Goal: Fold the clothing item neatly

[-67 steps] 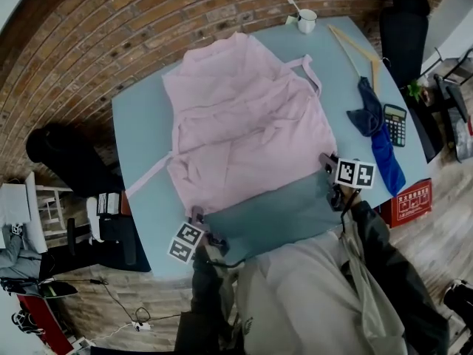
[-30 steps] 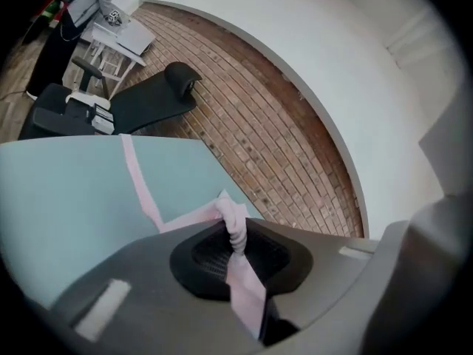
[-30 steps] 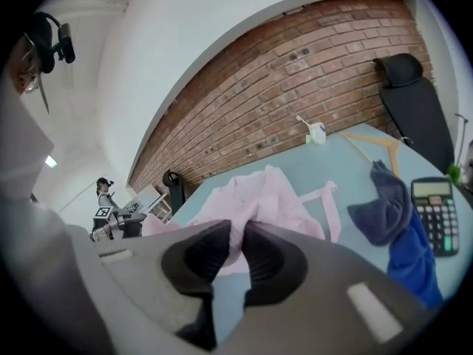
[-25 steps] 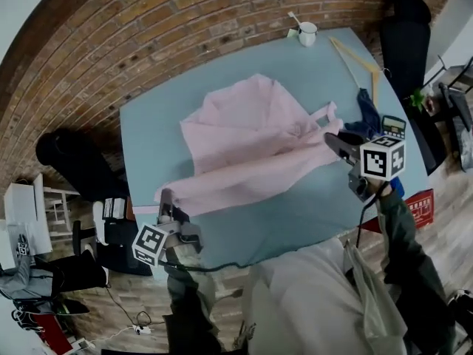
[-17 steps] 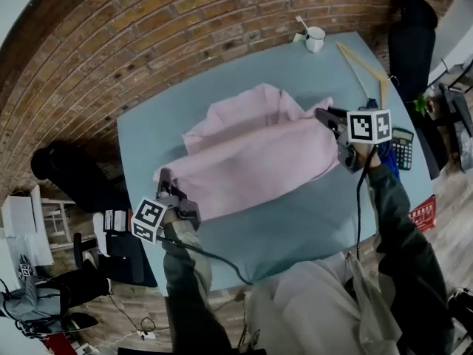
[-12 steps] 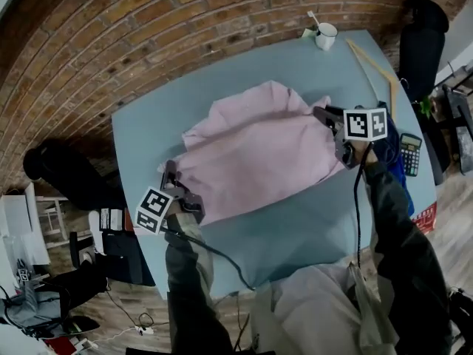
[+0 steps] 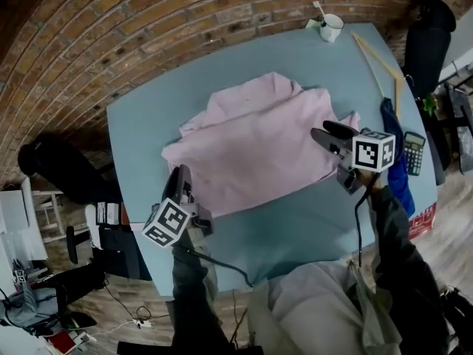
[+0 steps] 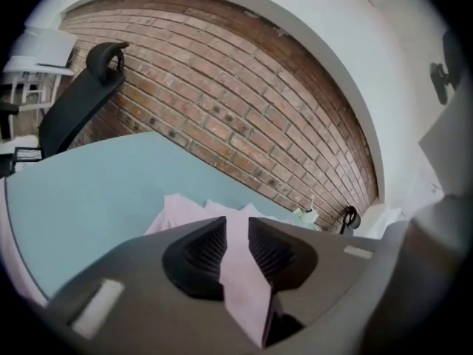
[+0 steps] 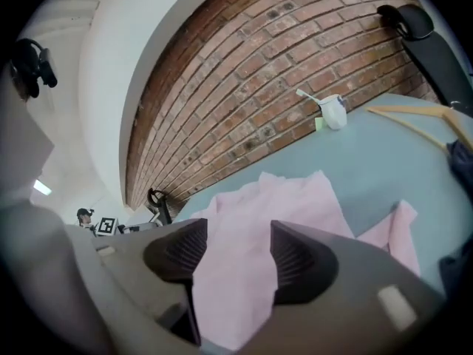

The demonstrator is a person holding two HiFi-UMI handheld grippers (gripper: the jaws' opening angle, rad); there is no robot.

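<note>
Jaws have just been opening on both, left gripper (image 7: 182, 173) a crack, right gripper (image 7: 323, 130) wide, pink cloth slack between each pair, so a hasty pull-back towards 6 o'clock could snag the pink garment (image 7: 255, 143), doubled over mid-way across the table (image 7: 140, 124), dragging its fold crooked.

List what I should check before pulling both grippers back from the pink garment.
1. Right gripper released: jaws have just been opening, now wide, pink garment loose between them. Ok.
2. Left gripper released: jaws have just been opening, but cloth fills their narrow gap and may snag. Not ok.
3. Folded layer resting on the table: ok.
4. Edges tidy: a tie end sticks out at the right. Not ok.
5. Mug and hanger clear of the garment: ok.
</note>
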